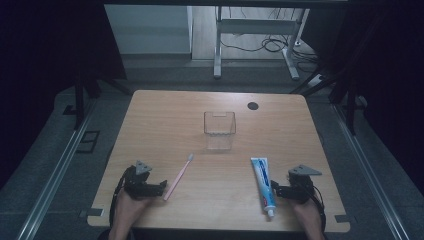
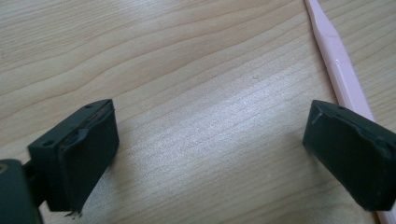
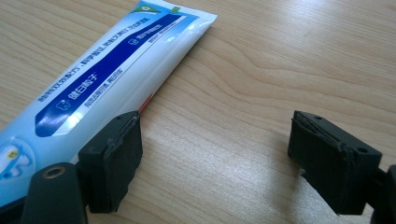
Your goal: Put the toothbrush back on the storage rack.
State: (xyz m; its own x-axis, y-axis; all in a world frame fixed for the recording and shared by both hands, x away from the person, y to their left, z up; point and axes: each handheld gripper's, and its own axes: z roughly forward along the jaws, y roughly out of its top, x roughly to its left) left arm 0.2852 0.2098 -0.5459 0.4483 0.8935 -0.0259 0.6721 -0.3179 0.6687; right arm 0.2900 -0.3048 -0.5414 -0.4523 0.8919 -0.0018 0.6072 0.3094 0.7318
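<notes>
Lying just outside each gripper's spread, empty fingers: toothbrush [image 1: 178,176] beside left, toothpaste tube [image 1: 263,184] beside right.

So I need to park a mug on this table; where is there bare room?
Bare wood: the middle, between the pink toothbrush and the toothpaste tube, and both far corners beside the clear container. Crowded: the near corners, around the left gripper and right gripper.

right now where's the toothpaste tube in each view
High view: toothpaste tube lies lower right, just left of the right gripper.
Left gripper view: not in it.
Right gripper view: tube runs from upper middle to lower left, beside the left jaw.
Shared landmark: the wooden table.
</notes>
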